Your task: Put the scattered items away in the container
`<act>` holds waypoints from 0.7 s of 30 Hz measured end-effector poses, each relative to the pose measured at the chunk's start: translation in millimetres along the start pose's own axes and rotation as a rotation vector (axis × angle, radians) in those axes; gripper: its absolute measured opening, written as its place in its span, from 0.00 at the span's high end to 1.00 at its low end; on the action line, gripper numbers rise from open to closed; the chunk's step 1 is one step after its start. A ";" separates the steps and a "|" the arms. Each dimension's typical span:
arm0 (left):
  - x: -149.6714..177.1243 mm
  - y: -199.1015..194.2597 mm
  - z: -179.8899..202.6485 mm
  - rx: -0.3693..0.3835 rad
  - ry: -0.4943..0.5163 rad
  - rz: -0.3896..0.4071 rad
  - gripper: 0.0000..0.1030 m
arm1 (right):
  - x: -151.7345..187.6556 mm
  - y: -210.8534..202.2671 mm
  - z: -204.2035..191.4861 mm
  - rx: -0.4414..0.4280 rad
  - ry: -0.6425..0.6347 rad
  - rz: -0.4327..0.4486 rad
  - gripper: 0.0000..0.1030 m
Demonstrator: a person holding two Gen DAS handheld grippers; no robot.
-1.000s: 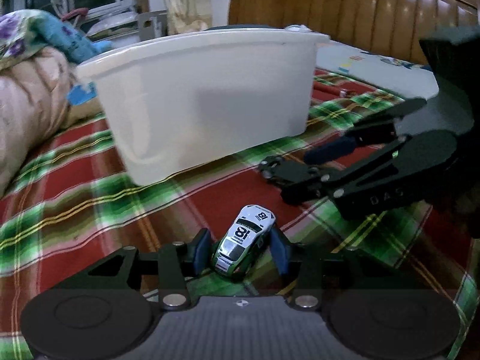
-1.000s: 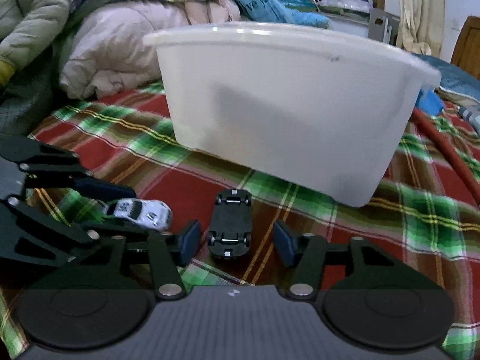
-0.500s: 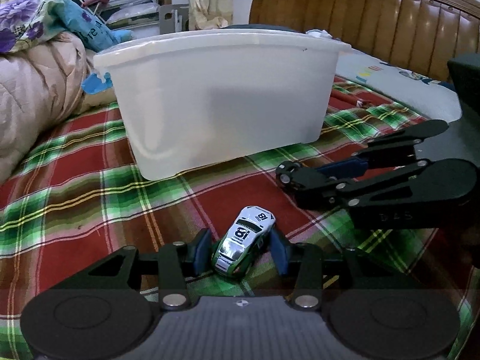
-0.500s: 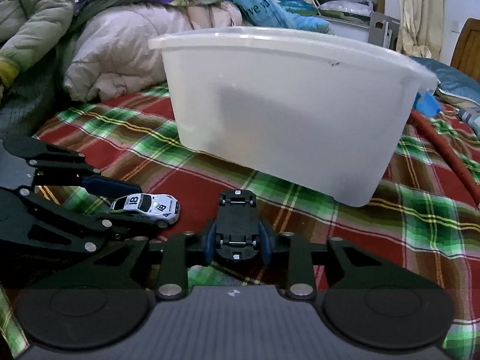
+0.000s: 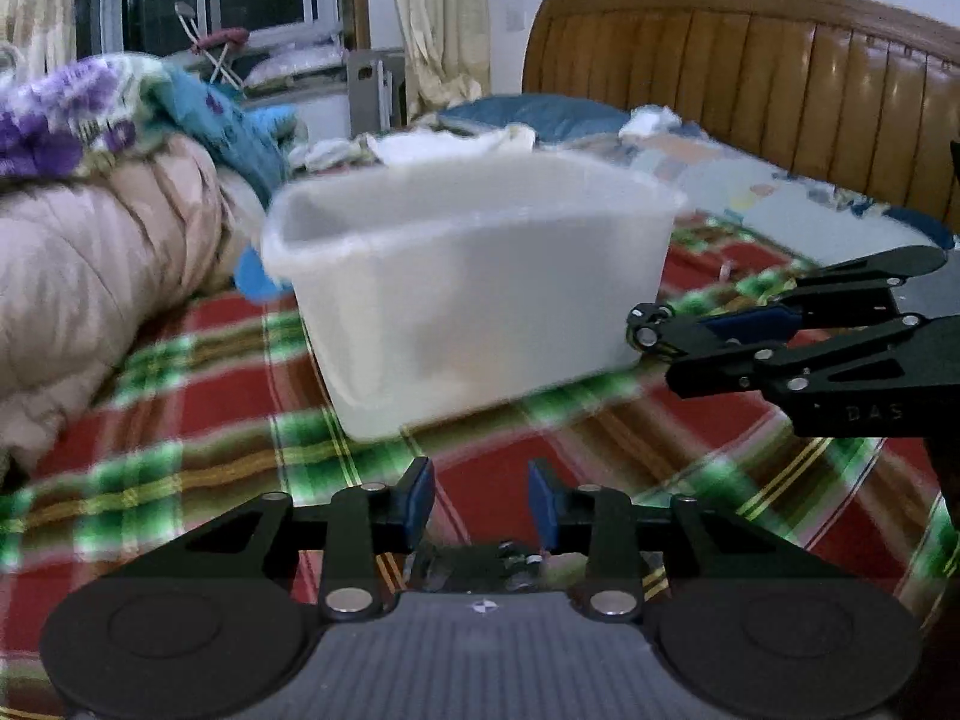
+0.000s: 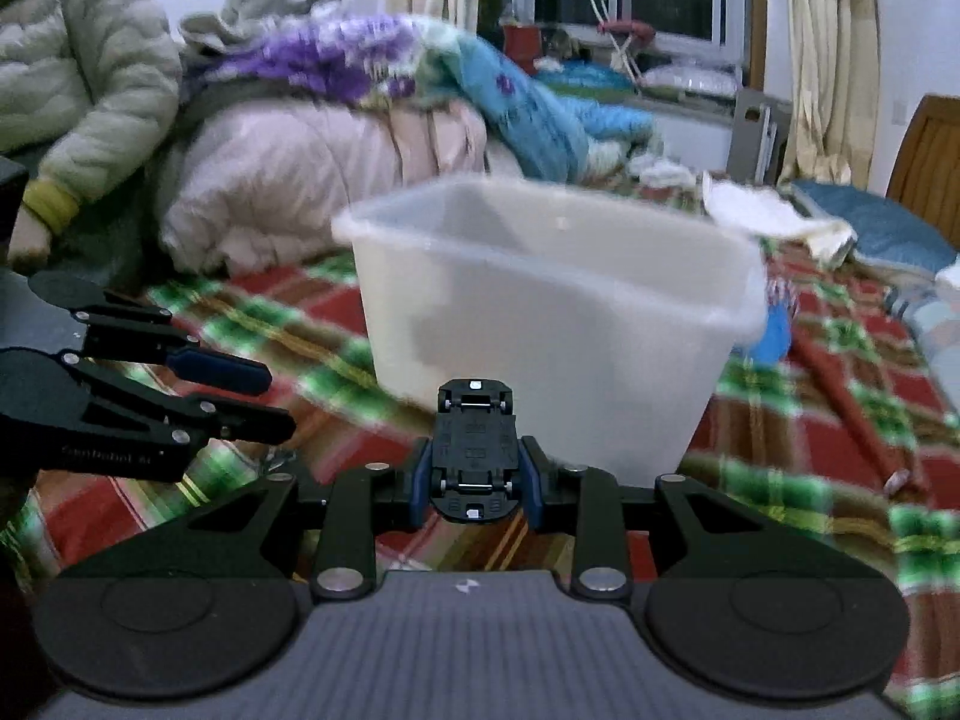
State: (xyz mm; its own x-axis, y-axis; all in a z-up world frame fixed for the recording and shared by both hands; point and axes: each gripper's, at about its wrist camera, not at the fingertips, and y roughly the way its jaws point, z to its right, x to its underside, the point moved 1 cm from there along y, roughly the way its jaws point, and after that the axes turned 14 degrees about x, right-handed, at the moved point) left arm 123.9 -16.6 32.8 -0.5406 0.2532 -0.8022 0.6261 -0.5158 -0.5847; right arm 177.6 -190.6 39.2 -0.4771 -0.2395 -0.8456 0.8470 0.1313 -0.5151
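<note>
- Left tongs [image 5: 480, 507]: matte black linkage arms, blue pads [image 5: 420, 498], silver rivets, two round discs on a ribbed grey base.
- Right tongs [image 6: 474, 477]: same black build, blue pads [image 6: 420, 480], small white mark on the grey base.
- Faint embossed lettering on each side arm.

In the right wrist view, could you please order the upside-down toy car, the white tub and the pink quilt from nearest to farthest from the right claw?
1. Toy car: clamped in the right claw, belly up.
2. White tub: just beyond, centre.
3. Pink quilt: behind the tub, upper left.
</note>
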 end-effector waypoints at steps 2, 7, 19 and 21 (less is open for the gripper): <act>-12.4 -11.3 -2.1 -0.001 -0.015 0.022 0.63 | -11.7 -10.3 3.3 -0.001 0.008 0.032 0.68; -52.2 -32.9 -8.5 -0.014 -0.007 0.085 0.63 | -49.3 -26.4 11.9 -0.001 0.011 0.115 0.68; -13.1 3.7 1.1 0.088 0.171 -0.014 0.39 | -60.2 -18.2 14.5 0.005 -0.010 0.145 0.68; 11.8 18.8 -1.6 0.142 0.187 -0.041 0.39 | -47.1 -18.2 15.2 -0.007 0.013 0.119 0.68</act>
State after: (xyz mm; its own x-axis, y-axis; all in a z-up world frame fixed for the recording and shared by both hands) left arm 130.2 -21.9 12.2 -0.4421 0.4165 -0.7944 0.5132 -0.6089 -0.6049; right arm 188.3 -196.4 90.5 -0.3762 -0.2089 -0.9027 0.8964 0.1645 -0.4117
